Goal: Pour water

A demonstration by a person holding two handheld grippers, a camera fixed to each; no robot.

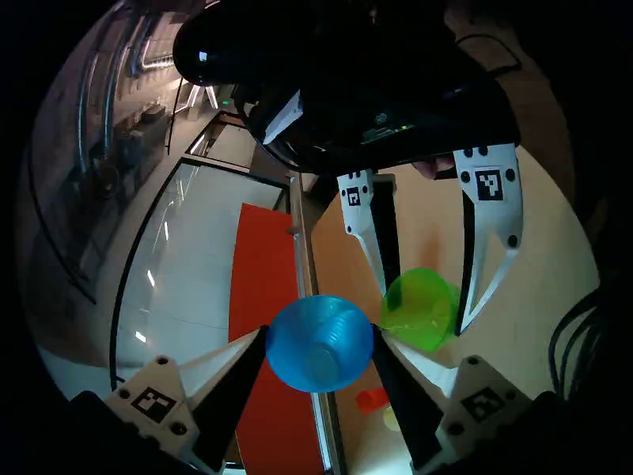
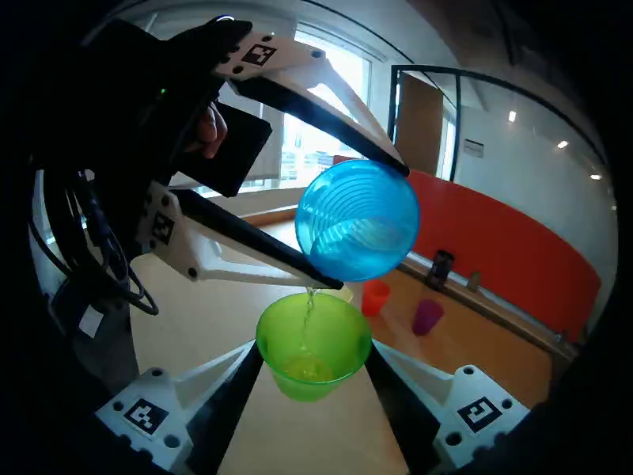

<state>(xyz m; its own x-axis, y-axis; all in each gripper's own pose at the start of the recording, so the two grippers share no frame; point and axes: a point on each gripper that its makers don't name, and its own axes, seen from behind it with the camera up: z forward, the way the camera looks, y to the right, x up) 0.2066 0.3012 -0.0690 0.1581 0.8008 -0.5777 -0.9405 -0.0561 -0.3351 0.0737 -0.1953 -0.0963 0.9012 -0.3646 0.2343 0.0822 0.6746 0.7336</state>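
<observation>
In the right gripper view, my left gripper point(image 2: 371, 226) is shut on a translucent blue cup point(image 2: 358, 198), tilted with its mouth downward. A thin stream of water point(image 2: 308, 313) falls from its rim into a green cup point(image 2: 314, 368), which holds a little water. My right gripper point(image 2: 314, 348) is shut on the green cup, upright just below the blue one. In the left gripper view, the blue cup point(image 1: 320, 352) sits between the left gripper's point(image 1: 319, 336) fingers. Behind it the right gripper point(image 1: 423, 310) grips the green cup point(image 1: 415, 297).
A wooden table point(image 2: 198, 317) lies below both cups. An orange cup point(image 2: 374, 297), a purple cup point(image 2: 426, 317) and a dark upright object point(image 2: 439, 269) stand near its far edge, before a red wall panel point(image 2: 506, 237). Black cables point(image 1: 570, 340) hang at one side.
</observation>
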